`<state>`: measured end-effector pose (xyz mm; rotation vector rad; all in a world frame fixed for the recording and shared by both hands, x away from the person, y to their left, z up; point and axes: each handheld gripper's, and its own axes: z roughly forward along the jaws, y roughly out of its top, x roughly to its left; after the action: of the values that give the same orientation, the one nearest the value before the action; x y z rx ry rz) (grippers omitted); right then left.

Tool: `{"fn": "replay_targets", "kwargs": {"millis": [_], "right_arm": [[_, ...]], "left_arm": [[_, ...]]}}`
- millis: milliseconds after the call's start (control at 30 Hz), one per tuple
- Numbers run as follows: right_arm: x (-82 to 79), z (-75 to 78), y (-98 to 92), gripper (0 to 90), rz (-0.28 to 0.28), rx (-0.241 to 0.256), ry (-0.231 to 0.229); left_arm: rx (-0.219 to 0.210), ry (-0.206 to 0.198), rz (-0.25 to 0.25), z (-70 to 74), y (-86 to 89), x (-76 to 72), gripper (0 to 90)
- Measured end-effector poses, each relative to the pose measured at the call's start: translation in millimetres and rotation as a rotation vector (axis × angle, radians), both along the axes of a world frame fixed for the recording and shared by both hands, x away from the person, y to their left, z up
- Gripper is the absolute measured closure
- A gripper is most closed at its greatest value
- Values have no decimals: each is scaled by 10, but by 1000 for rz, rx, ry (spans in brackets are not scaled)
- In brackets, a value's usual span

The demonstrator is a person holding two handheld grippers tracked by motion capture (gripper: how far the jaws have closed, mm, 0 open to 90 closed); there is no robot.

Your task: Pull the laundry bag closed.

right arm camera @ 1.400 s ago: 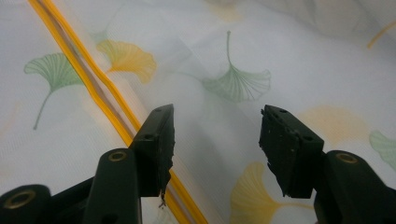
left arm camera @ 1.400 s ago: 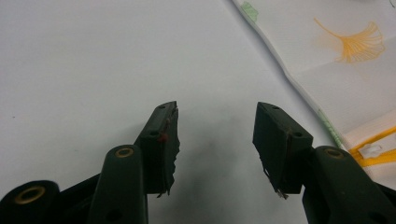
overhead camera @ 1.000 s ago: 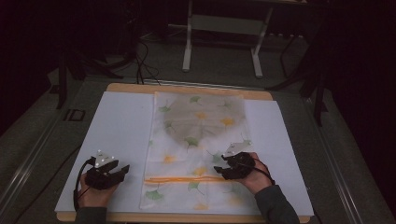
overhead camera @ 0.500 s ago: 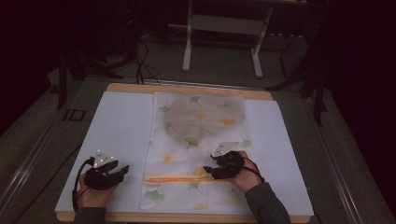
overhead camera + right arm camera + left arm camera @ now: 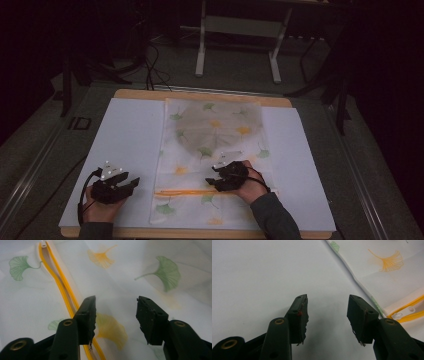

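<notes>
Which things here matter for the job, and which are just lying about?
In play, as far as I can judge:
mesh bag
yellow zipper
right gripper, over the bag
left gripper, beside it

Background:
white table cover
metal stand
floor cables

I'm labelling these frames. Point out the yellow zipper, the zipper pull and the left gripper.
yellow zipper (image 5: pixel 58 282), right gripper view, its upper stretch.
zipper pull (image 5: pixel 404 312), left gripper view, the white tab.
left gripper (image 5: pixel 327 312), left gripper view, midway between its open jaws.
</notes>
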<state>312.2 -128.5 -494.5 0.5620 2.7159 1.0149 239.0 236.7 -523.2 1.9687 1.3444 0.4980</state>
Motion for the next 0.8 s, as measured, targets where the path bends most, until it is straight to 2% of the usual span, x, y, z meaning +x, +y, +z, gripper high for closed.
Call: {"fn": "replay_targets", "kwargs": {"millis": [300,567,800], "right_arm": [[-21,-93,232,547,65,-20,22],[-61,-111,412,605,117,-21,21],[-112,-143,574,612,156,-26,22]], "left_arm": [[-2,0,-6,4,3,-2,512],[-6,3,-16,5,1,-2,525],[-4,4,-21,6,-2,-3,528]]}}
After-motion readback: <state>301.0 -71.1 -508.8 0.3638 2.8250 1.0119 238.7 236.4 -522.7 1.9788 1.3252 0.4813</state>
